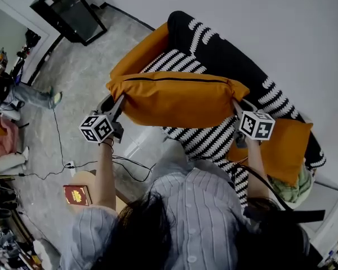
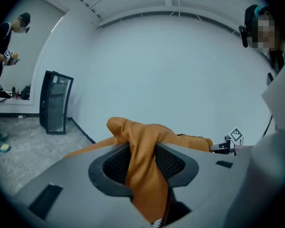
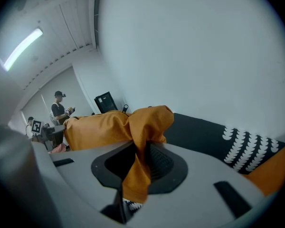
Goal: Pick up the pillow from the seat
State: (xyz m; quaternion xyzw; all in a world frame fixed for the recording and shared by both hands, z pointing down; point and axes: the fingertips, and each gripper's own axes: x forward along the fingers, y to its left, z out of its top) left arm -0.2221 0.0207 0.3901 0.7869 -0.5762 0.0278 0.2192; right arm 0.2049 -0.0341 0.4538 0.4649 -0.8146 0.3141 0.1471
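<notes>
**A:** Where is the pillow [image 1: 177, 97]?
**B:** Slung between my tongs, held up over the seat [image 1: 211, 136] — left tongs [image 1: 119, 103] pinch one corner, right tongs [image 1: 235, 104] the other.
**A:** Handling?
**B:** Soft and light, I judge. The fabric corners bunch — grip deep, lest they slip.

The left hand-held gripper [image 2: 143, 163] pinches a fold of the orange pillow [image 2: 147, 146] between its jaws.

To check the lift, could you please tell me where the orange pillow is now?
In the head view's centre, the orange pillow hangs between the left gripper and right gripper, each clamped on a corner, over the striped sofa.
</notes>
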